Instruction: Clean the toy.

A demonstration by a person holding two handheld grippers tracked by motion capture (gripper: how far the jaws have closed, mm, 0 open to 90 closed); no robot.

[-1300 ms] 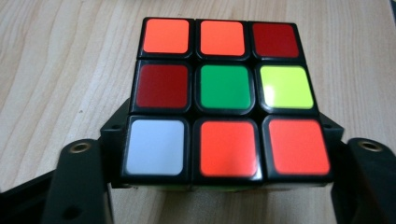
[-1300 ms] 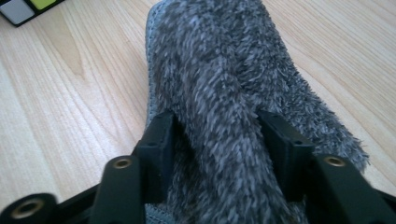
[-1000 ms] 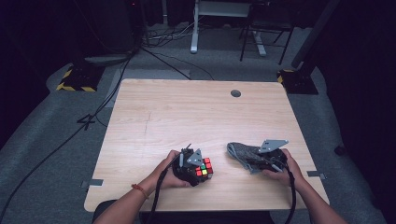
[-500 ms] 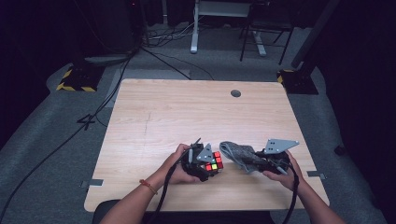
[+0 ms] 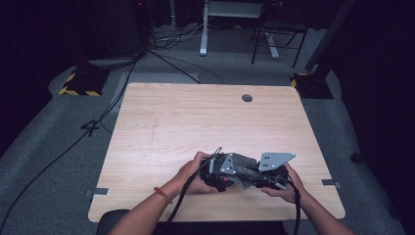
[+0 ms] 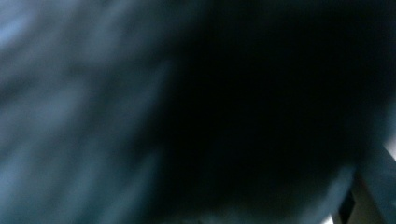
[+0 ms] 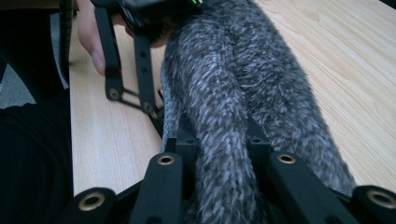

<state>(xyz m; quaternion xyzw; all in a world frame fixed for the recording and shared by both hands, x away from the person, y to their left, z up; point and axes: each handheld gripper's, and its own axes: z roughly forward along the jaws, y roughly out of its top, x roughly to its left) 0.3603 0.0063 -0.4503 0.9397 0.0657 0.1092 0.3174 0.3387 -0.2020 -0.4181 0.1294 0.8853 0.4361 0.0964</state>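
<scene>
1. The wooden table [image 5: 161,127] is the biggest thing here; everything in hand sits near its front edge, close to the person.
2. A grey fuzzy cloth [image 5: 243,167] hangs draped between the two grippers, just above the tabletop; in the right gripper view the cloth [image 7: 224,93] runs straight out from between the black jaws.
3. The right gripper [image 5: 266,178] has its jaws pinching the bunched end of the cloth.
4. The left gripper [image 5: 220,177] has its jaws closed on a colour cube [image 5: 223,180], of which a small red bit peeks out under the cloth.
5. The left gripper view is a dark blur, pressed against the cloth.
</scene>
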